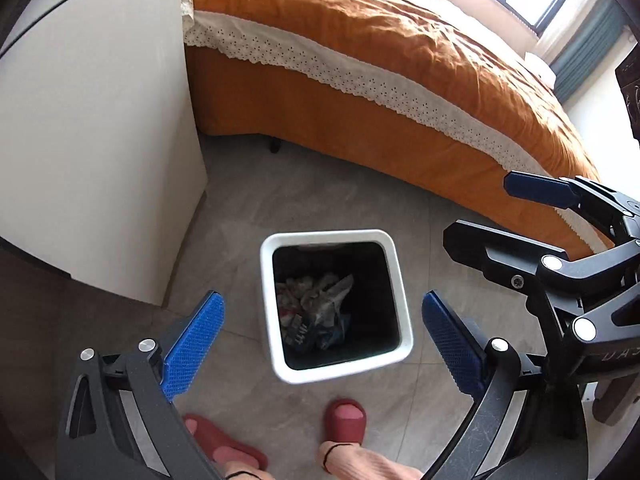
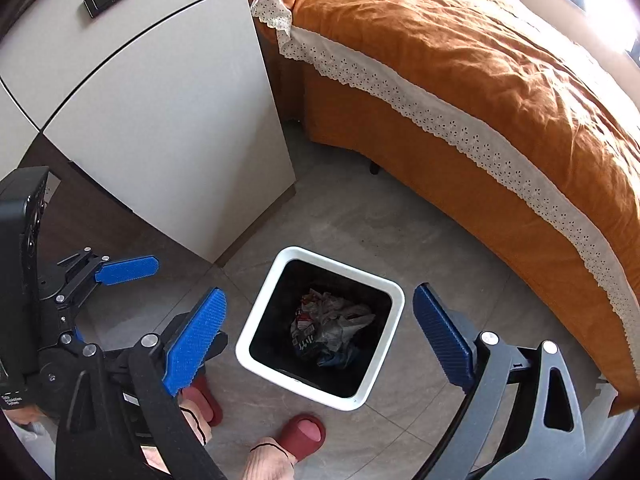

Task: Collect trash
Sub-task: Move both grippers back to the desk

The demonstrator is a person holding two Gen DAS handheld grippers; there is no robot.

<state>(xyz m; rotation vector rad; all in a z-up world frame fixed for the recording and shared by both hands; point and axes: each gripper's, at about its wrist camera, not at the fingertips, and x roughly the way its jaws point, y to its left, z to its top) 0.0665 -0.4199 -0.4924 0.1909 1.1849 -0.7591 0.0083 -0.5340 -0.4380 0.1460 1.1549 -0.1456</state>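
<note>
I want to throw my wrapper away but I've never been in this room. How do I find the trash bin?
Find the big bed with the orange cover and the tall white cabinet beside it. On the grey tile floor in front of both stands a small square white plastic bin with rounded corners. It is the only open container there, dark inside, with crumpled wrappers and plastic at the bottom.

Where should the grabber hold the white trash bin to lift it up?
Probably grip the bin's thick white rim on one straight side, coming down from above. It stands upright and open, so one finger could go inside that wall and one outside. Both grippers are open, holding nothing.
</note>
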